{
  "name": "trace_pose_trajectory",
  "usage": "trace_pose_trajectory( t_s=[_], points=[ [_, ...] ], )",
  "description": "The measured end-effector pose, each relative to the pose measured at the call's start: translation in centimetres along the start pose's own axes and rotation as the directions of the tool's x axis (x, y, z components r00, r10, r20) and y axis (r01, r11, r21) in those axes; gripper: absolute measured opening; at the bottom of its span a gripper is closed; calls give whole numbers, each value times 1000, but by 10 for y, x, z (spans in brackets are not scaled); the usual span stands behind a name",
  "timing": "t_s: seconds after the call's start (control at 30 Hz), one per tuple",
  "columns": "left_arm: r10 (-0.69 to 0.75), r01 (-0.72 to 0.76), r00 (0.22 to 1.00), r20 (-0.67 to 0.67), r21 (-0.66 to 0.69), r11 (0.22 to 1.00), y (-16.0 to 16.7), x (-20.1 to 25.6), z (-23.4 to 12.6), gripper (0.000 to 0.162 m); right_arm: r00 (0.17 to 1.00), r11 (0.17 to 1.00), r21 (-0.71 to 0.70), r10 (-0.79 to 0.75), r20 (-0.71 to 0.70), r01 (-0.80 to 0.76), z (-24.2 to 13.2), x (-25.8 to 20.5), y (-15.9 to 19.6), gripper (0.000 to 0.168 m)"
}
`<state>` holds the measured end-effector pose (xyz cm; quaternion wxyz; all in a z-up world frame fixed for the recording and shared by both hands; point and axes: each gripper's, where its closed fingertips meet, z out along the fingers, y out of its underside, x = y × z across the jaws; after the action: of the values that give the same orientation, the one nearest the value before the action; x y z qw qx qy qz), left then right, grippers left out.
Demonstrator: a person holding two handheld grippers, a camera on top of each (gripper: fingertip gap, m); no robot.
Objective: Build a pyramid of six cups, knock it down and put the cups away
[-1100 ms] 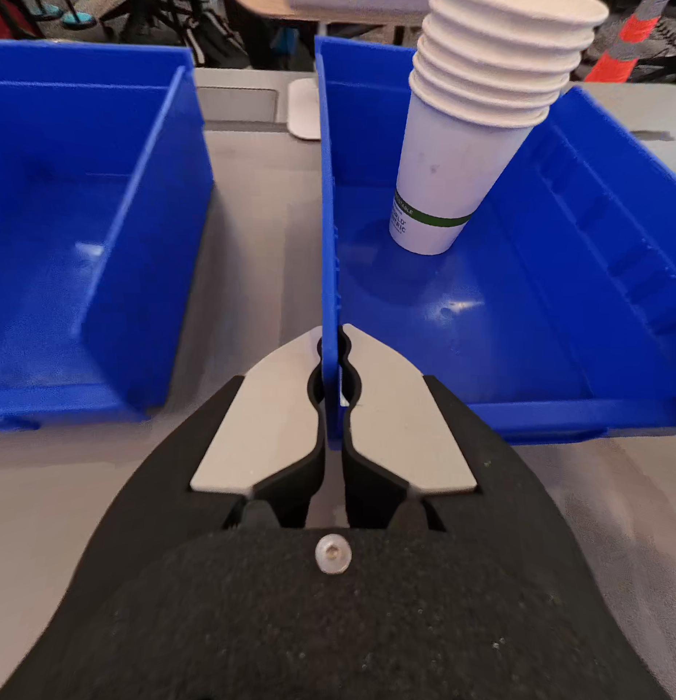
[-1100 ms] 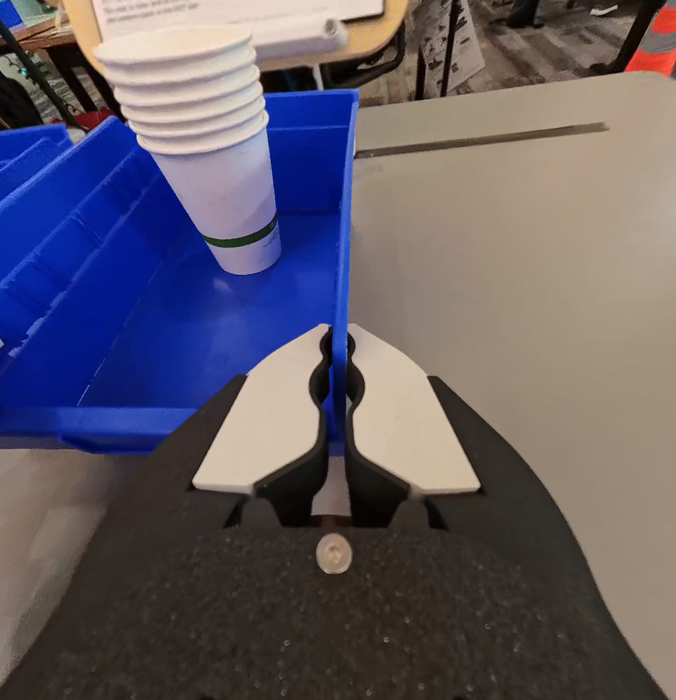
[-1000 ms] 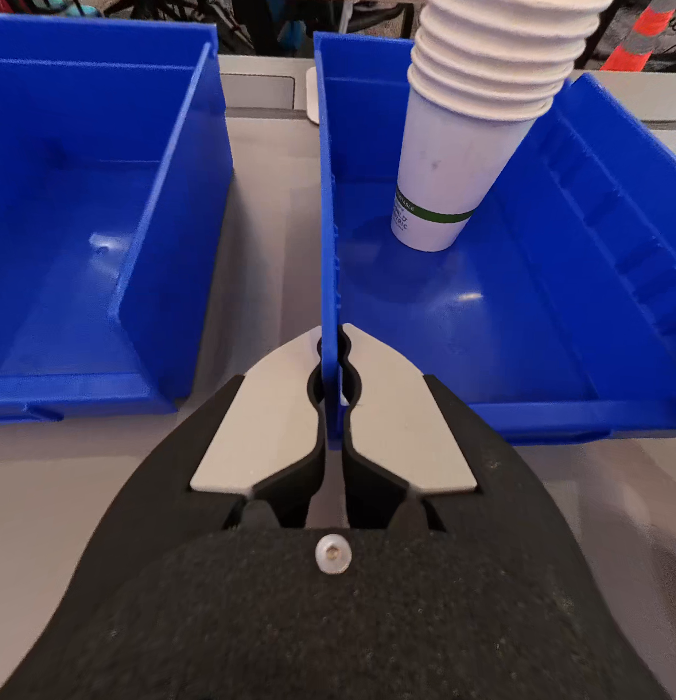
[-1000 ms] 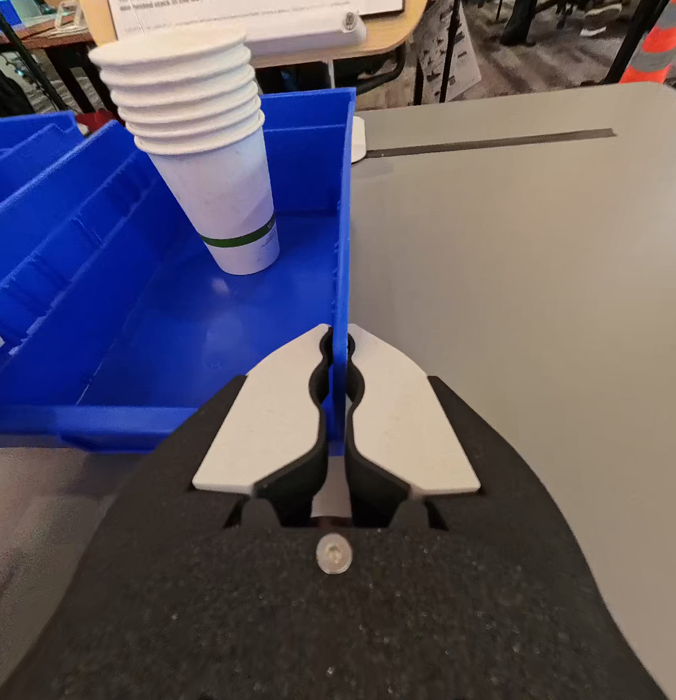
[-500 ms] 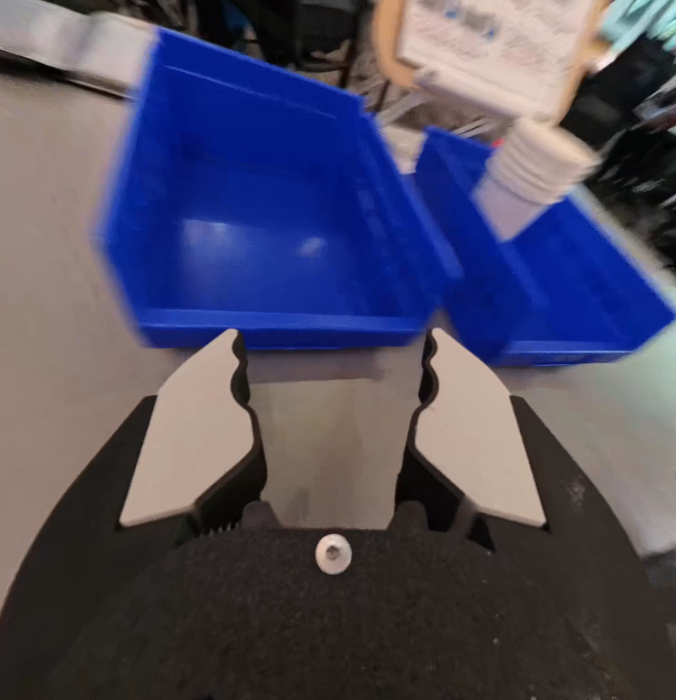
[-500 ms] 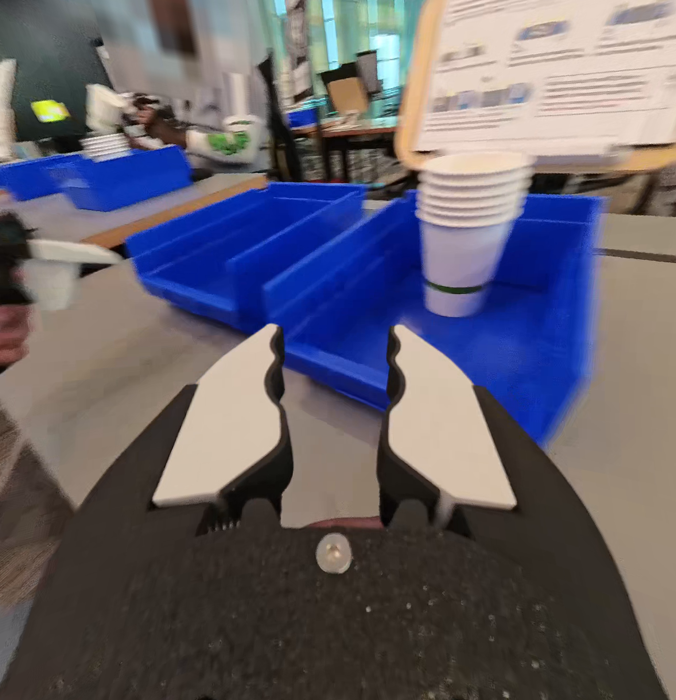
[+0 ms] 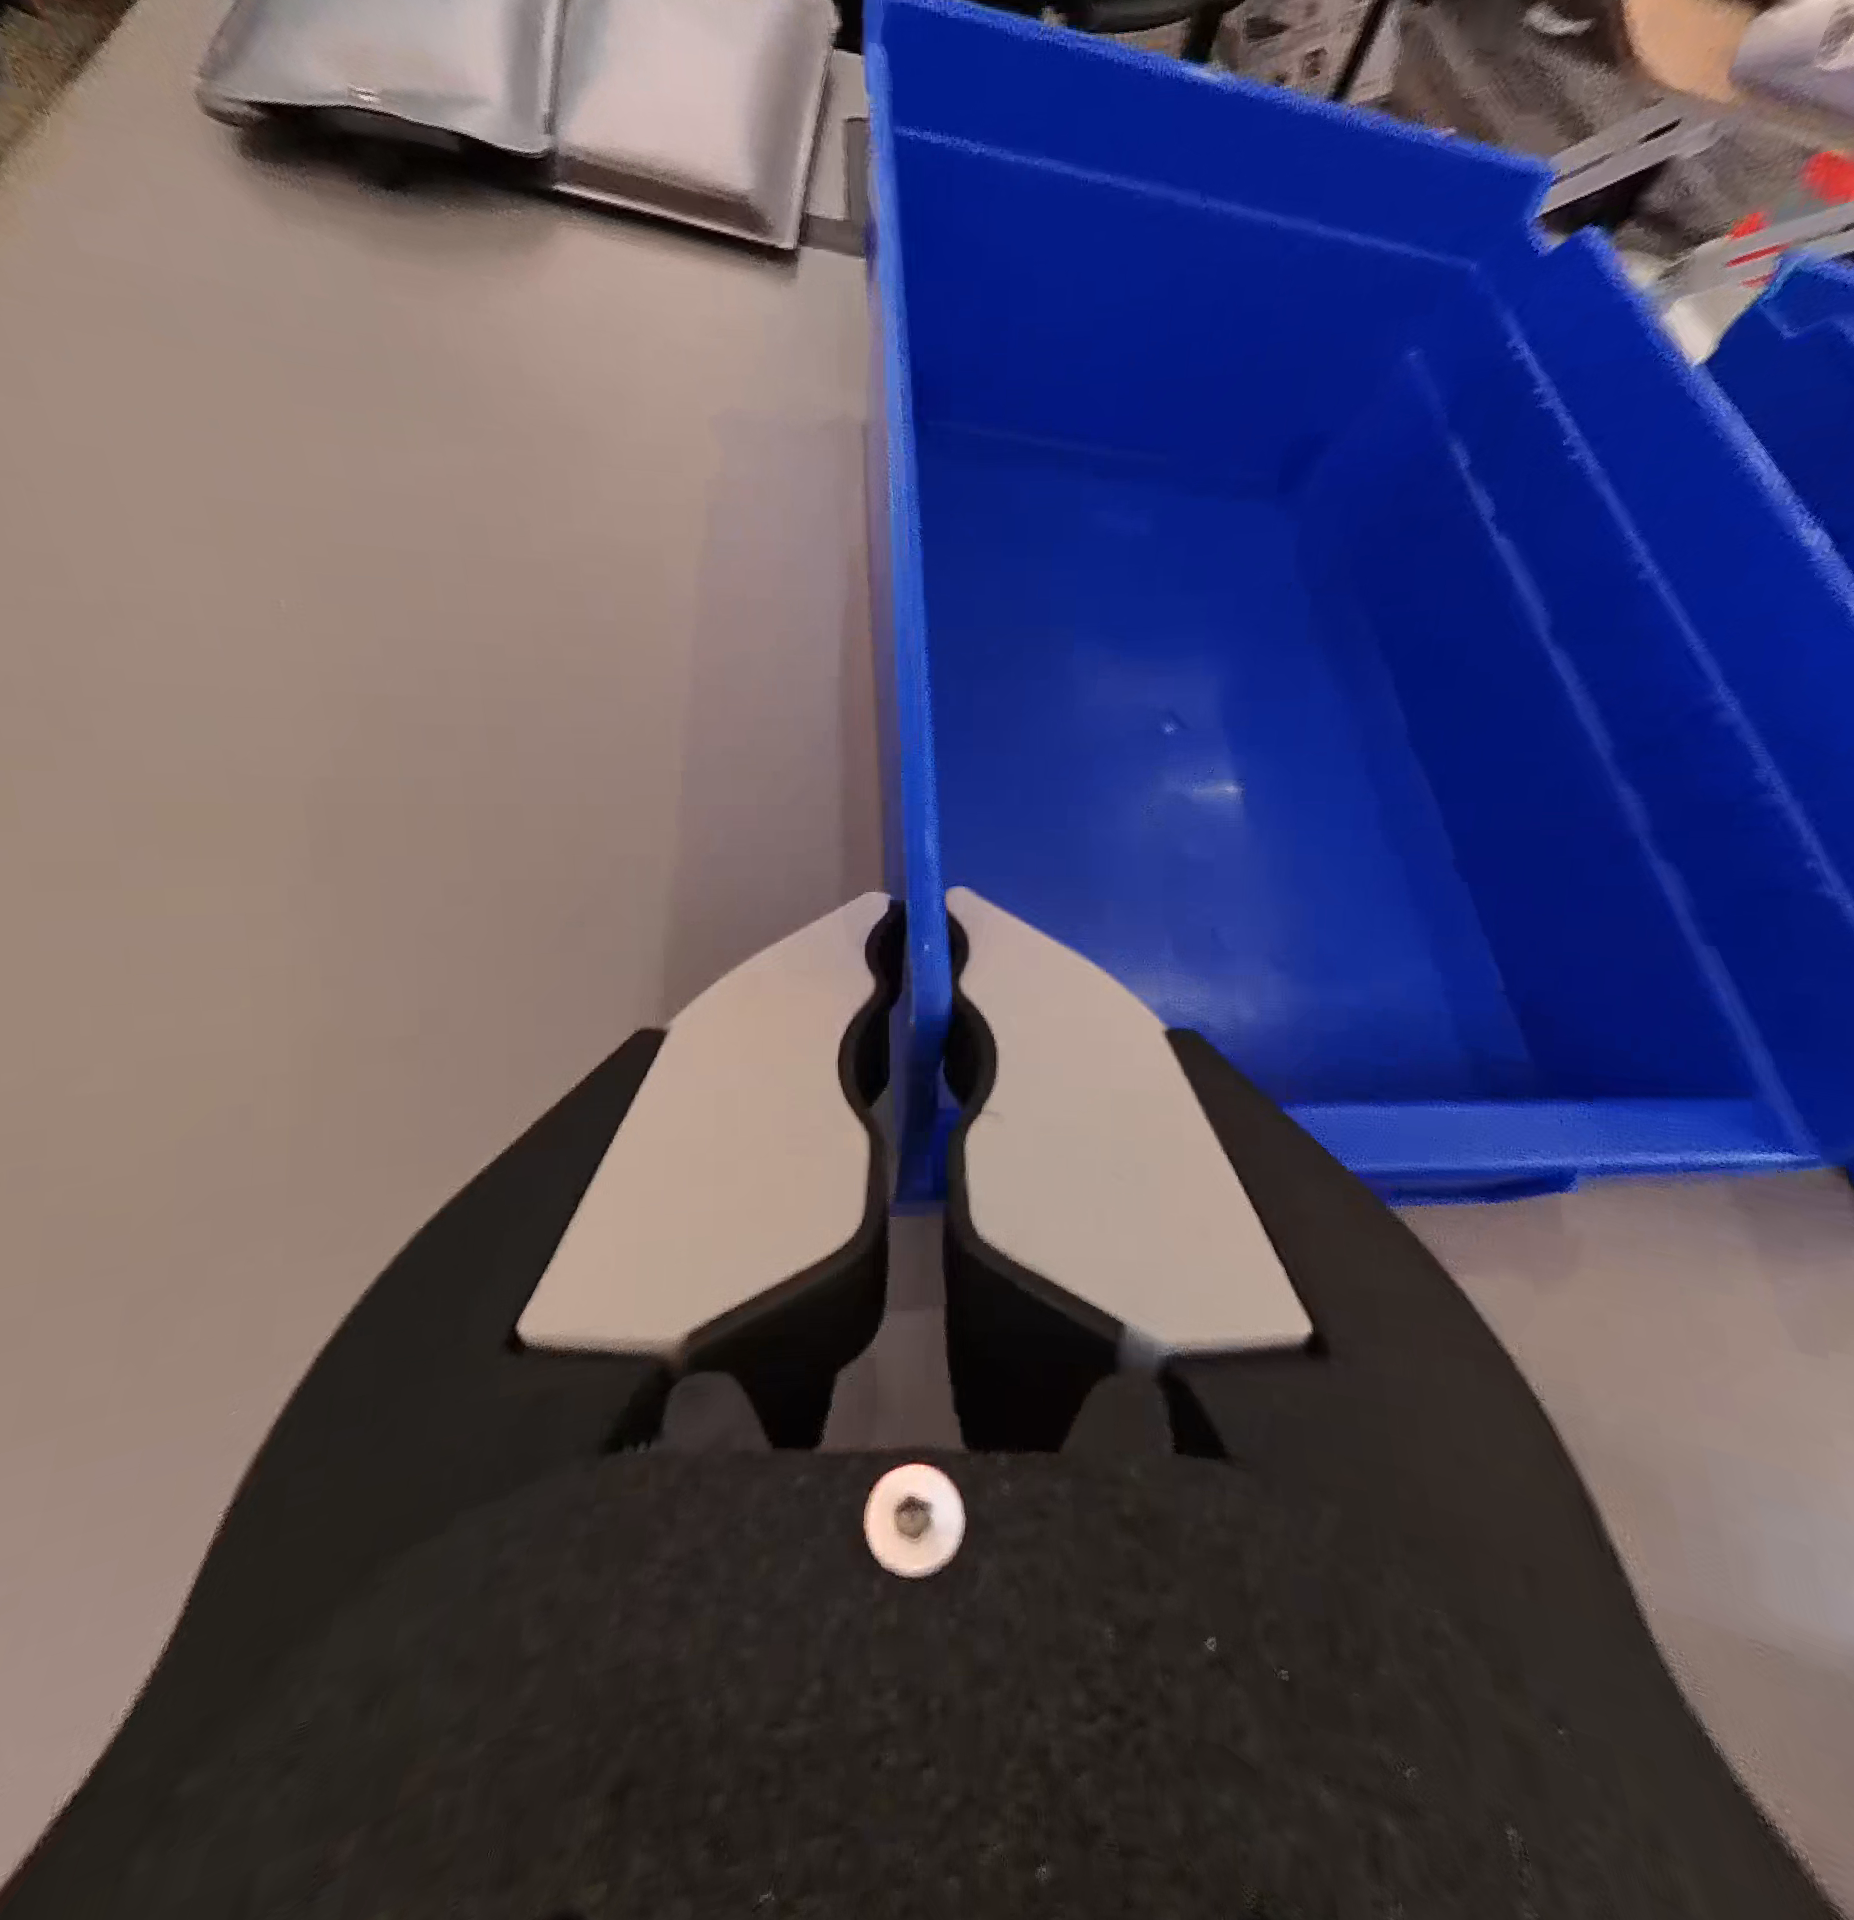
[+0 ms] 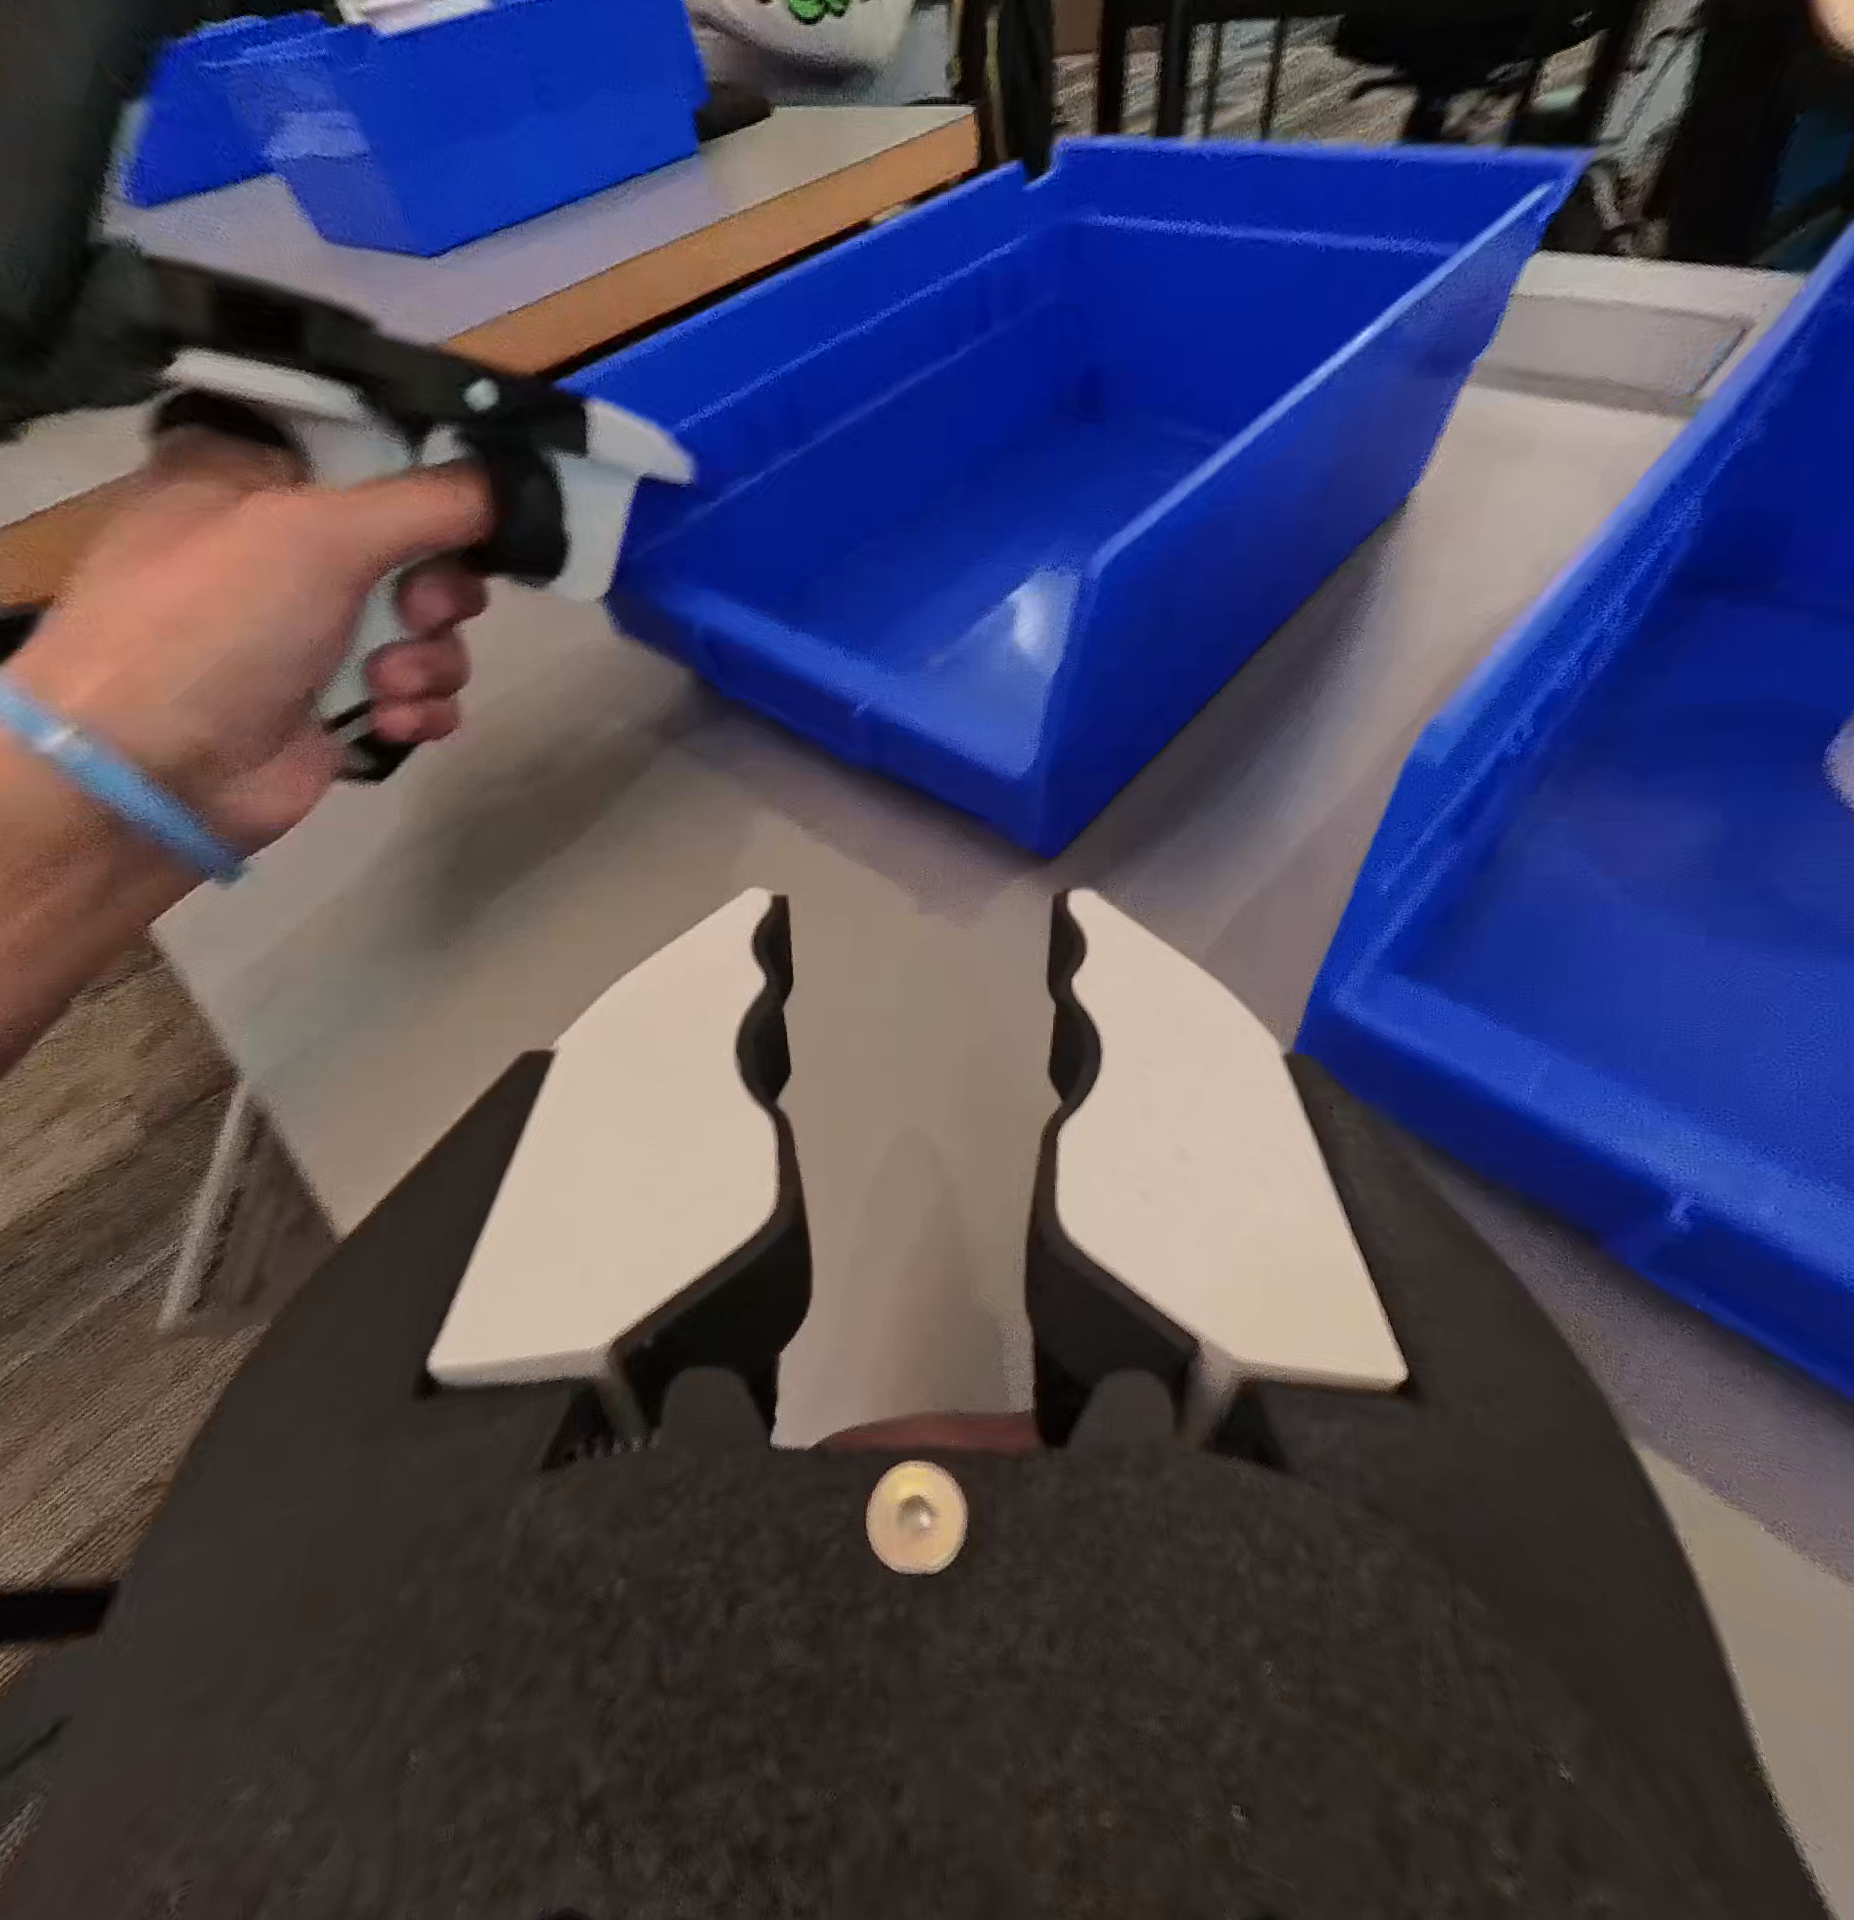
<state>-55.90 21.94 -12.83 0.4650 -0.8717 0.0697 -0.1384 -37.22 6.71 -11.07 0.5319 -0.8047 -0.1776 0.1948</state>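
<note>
Left gripper (image 7: 918,914) now clamped on near-left wall of empty blue bin (image 7: 1266,727), having released the other bin (image 8: 1629,935); right gripper (image 8: 918,914) also let go, fingers apart, holding nothing; cups barely visible in that bin; likely repositioning bins.

The right claw (image 8: 918,935) hangs parted over the worktop (image 8: 549,914). The left claw (image 8: 642,457), in a hand (image 8: 227,634), grips a blue bin's (image 8: 1006,540) wall.
</note>
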Motion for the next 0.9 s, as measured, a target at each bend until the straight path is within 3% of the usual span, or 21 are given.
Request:
trace_pose_trajectory(
  t_s=[0.13,0.27,0.37,0.43,0.47,0.57,0.7,0.9],
  points=[
    [45,-46,995,89,3,999,21,0,-32,3,997,999,-10,33,-65,-33,27,8,-11,54],
    [-24,21,987,160,23,1000,49,0,-77,3,996,995,-70,64,-57,-68,47,-7,-3,55],
    [-45,39,979,201,31,999,69,6,-106,3,993,992,-114,34,-109,-47,55,-14,8,39],
    [-28,19,965,261,37,999,77,5,-121,3,984,995,-94,29,-175,-46,48,-12,2,11],
    [-12,-7,958,288,63,998,76,5,-129,3,981,996,-91,-17,-192,-1,45,-13,-2,6],
    [-21,-19,950,312,124,992,62,11,-152,3,976,997,-69,-53,-209,40,30,-19,-23,4],
    [-29,-56,959,283,288,956,16,51,-182,3,947,983,77,-141,-289,169,-21,-5,-89,4],
    [27,-91,990,135,499,862,-76,188,-194,3,856,929,245,-122,-503,276,-146,86,-170,4]
  ],
)
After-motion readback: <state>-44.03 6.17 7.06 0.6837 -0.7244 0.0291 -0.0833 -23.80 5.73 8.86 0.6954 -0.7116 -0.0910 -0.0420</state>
